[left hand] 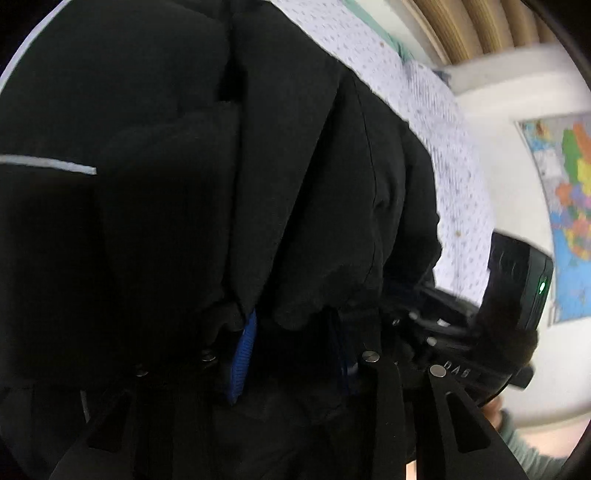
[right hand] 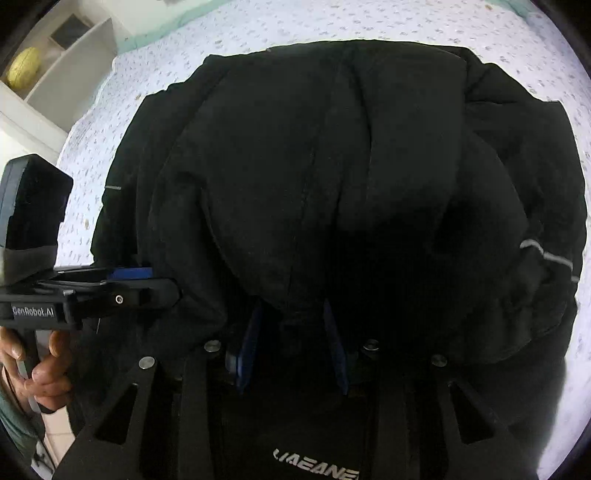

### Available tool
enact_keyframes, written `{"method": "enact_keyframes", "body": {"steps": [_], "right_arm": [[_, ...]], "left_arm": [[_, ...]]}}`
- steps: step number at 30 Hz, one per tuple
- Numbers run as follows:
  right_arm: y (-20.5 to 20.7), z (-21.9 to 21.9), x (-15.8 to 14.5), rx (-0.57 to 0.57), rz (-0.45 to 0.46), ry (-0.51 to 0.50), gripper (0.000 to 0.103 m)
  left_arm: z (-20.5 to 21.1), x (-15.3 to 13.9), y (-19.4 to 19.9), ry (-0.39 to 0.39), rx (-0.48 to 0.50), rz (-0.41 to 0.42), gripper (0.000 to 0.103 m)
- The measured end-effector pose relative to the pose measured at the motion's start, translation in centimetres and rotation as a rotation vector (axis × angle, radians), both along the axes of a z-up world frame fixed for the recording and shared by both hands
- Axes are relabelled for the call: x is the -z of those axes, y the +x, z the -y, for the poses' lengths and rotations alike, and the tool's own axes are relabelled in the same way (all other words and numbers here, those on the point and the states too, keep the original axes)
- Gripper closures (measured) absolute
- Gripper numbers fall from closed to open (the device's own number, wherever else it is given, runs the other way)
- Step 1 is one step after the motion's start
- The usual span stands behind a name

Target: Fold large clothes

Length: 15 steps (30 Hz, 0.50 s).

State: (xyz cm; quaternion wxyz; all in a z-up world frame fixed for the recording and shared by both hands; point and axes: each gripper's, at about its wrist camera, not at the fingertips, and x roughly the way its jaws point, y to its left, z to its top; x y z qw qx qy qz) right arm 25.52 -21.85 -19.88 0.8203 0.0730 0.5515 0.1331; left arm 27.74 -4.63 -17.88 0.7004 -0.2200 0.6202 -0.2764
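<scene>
Ahead of the tool we see a bed covered by a pale lavender-white sheet with small speckles (right hand: 258, 33), edged by a mint-green strip (right hand: 166, 31). Off to its left stands a white open shelf unit (right hand: 74, 62) holding a yellow rounded object (right hand: 24, 68). Elsewhere we see a white wall (left hand: 517, 177), a colourful map poster (left hand: 569, 206) and tan pleated curtains (left hand: 476, 26).

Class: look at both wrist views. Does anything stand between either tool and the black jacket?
Nothing visible does. The right tool and left tool both have jacket fabric bunched between their blue fingers, over the bedsheet.
</scene>
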Motion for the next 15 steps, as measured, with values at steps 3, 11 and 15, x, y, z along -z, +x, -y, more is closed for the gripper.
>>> {"method": "enact_keyframes", "body": {"steps": [3, 11, 15], "right_arm": [[-0.1, 0.5, -1.0, 0.014, -0.020, 0.036, 0.066], [-5.8, 0.4, -7.6, -0.018, 0.140, 0.009, 0.029], [-4.8, -2.1, -3.9, -0.018, 0.067, -0.093, 0.037]], "left_arm": [[0.0, -3.3, -0.7, 0.041, 0.018, 0.054, 0.065], [-1.7, -9.5, -4.6, 0.044, 0.055, 0.215, 0.047], [-1.4, -4.6, -4.3, 0.040, -0.010, 0.064, 0.047]]}}
